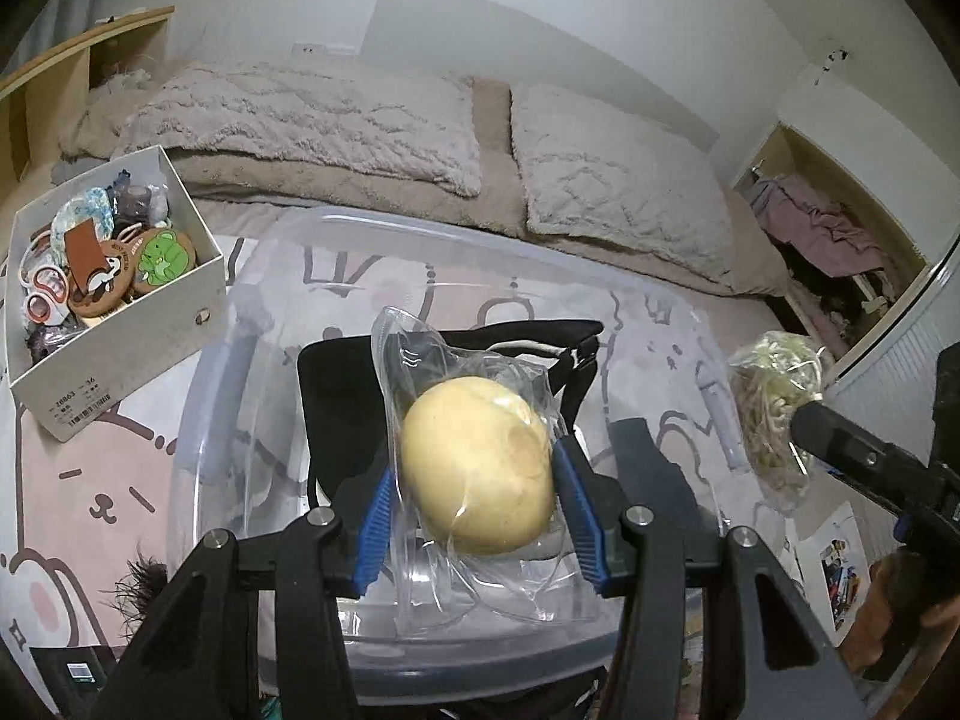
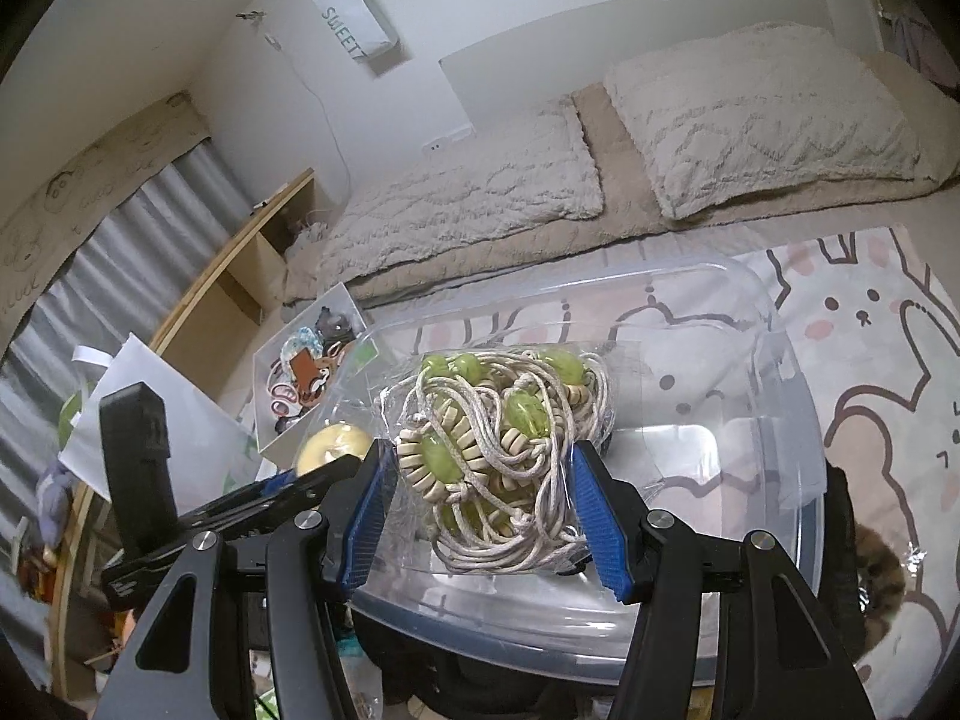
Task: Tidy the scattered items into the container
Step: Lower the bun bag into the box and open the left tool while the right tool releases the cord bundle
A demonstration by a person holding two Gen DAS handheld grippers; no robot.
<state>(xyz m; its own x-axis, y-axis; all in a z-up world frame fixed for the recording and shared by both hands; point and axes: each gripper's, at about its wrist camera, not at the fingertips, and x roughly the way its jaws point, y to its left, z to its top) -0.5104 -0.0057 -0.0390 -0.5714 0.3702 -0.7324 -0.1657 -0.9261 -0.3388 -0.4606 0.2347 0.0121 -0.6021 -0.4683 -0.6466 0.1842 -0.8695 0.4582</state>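
My left gripper [image 1: 474, 480] is shut on a pale yellow round object in a clear plastic bag [image 1: 477, 471], held over the clear plastic container [image 1: 204, 420]. A black bag [image 1: 342, 384] lies inside the container beneath it. My right gripper [image 2: 483, 501] is shut on a clear packet of cord and green beads [image 2: 498, 450], held above the near part of the clear container [image 2: 780, 396]. In the left wrist view that beaded packet [image 1: 771, 408] hangs at the container's right side. In the right wrist view the yellow object [image 2: 333, 447] shows at the left.
A white cardboard box [image 1: 120, 354] full of small trinkets sits left of the container on a pink cartoon bedspread [image 1: 78, 480]. Two fluffy beige pillows [image 1: 618, 180] lie behind. A wooden shelf [image 2: 240, 276] and a white paper bag [image 2: 156, 408] stand at the left.
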